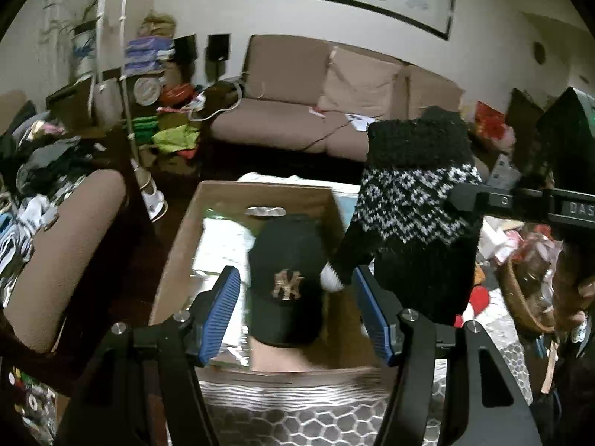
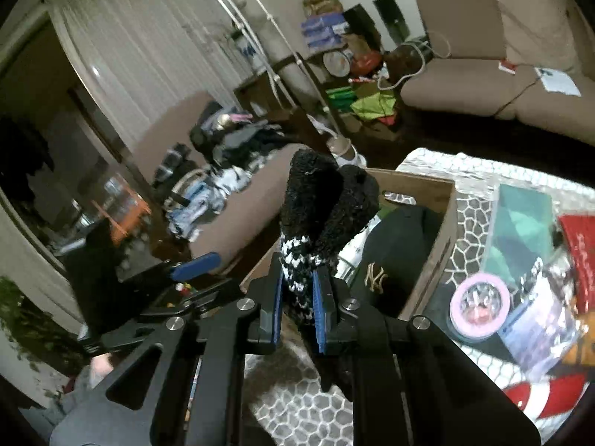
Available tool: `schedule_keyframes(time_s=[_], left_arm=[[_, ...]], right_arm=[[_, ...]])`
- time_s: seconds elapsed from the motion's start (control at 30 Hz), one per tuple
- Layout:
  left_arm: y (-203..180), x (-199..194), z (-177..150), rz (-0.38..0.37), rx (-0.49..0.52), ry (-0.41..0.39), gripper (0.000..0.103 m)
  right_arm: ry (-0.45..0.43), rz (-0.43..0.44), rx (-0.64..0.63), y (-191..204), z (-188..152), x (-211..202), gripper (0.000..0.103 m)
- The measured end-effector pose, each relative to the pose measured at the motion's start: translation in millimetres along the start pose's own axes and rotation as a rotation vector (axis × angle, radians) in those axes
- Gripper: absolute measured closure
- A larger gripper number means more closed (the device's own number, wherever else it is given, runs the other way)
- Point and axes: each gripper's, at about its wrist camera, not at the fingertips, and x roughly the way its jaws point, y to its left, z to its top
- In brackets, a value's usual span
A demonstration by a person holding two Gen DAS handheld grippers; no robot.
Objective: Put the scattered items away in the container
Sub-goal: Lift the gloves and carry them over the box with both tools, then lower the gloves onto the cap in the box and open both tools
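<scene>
Black-and-white patterned knit glove (image 2: 297,271), seemingly fuzzy-cuffed, pinched between right gripper (image 2: 296,310) fingers.

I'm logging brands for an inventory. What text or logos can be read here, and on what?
"NY" monogram: front of the black cap in the cardboard box.
"DAS", cut off by the frame edge: right hand-held gripper body.
Papers on the sofa and packaging on the table: too blurred.

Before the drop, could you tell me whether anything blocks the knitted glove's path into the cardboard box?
Nothing visible does: the black-and-white knitted glove hangs from the right gripper beside the open brown cardboard box, where a black baseball cap leaves room.
</scene>
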Motion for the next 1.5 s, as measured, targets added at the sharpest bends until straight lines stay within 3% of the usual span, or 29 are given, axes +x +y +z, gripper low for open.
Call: schedule_keyframes(time_s=[0.2,0.3,0.43,0.77,1.0,1.13,1.3,1.43,1.5], left_arm=[[39,28,-7,0.018,-0.042,0.053,0.040],[54,40,-15,0.017,-0.056,0.082,0.040],[72,56,-21,0.017,-0.073,0.124,0.040],[92,88,-30,0.019,-0.068,0.209,0.040],[93,91,-31,0.003,-0.032,0.228,0.040],[95,80,-31,-0.054,-0.038,0.216,0.040],[88,84,-30,-0.056,0.009,0.232,0.040],[87,101,-27,-0.042,0.035,0.263,0.040],[89,105,-28,-0.041,0.032,0.271,0.040]], right_arm=[[0.070,-0.130,-0.089,12,16,61,0.090],[0.127,-0.244,-0.194,22,12,83,0.090],[0.224,-0.299,-0.265,28,1,124,0.090],[0.434,-0.217,-0.245,24,-49,223,0.090],[0.426,-0.056,-0.207,20,-37,201,0.090],[0.449,0.025,-0.294,34,-16,186,0.090],[0.657,0.073,-0.455,37,-5,213,0.090],[0.867,0.004,-0.552,17,-33,266,0.089],[0.927,-0.036,-0.589,3,-48,290,0.089]])
